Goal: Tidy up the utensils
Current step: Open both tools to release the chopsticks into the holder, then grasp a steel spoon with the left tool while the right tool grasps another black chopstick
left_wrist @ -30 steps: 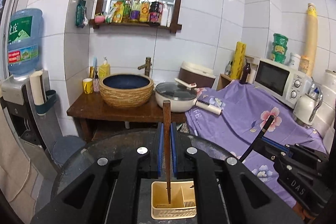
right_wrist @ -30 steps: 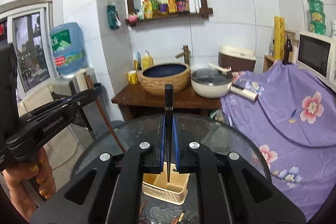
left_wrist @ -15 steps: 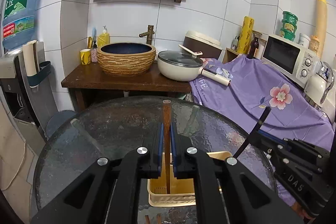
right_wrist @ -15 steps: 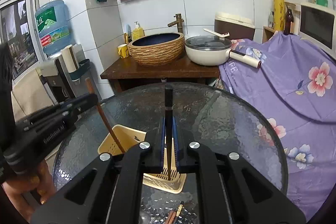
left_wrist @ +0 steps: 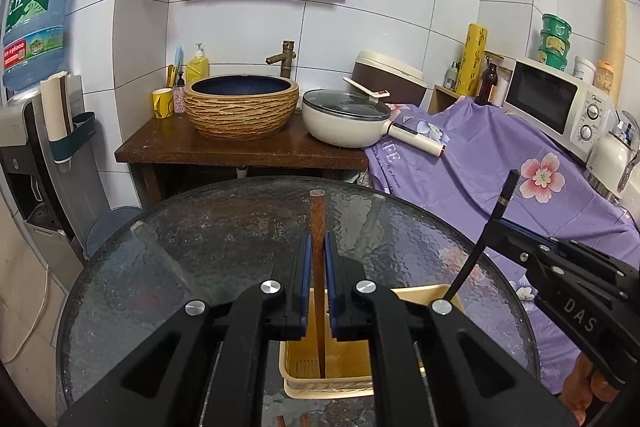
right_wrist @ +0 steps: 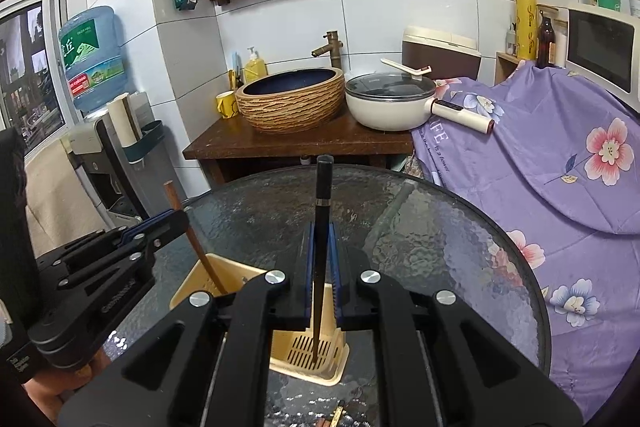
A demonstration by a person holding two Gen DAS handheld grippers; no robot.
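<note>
My left gripper (left_wrist: 316,255) is shut on a brown wooden chopstick (left_wrist: 317,227) that stands upright, its lower tip down inside the cream plastic utensil holder (left_wrist: 450,297). My right gripper (right_wrist: 320,247) is shut on a black chopstick (right_wrist: 322,187), also upright, its tip reaching the slotted floor of the same holder (right_wrist: 224,267). Each gripper shows in the other's view: the right gripper (left_wrist: 496,227) at the right, the left gripper (right_wrist: 180,217) at the left. Loose chopsticks (right_wrist: 338,411) lie on the glass near me.
The holder stands on a round textured glass table (left_wrist: 200,247). Behind it are a wooden stand with a woven basin (left_wrist: 242,105) and a white pan (left_wrist: 346,123). A purple flowered cloth (left_wrist: 500,163) covers the counter at the right, with a microwave (left_wrist: 556,103). A water dispenser (left_wrist: 36,27) stands left.
Both grippers have come down with their chopsticks, so the tips now sit deeper in the cream holder. The table fills more of each view than a second ago.
</note>
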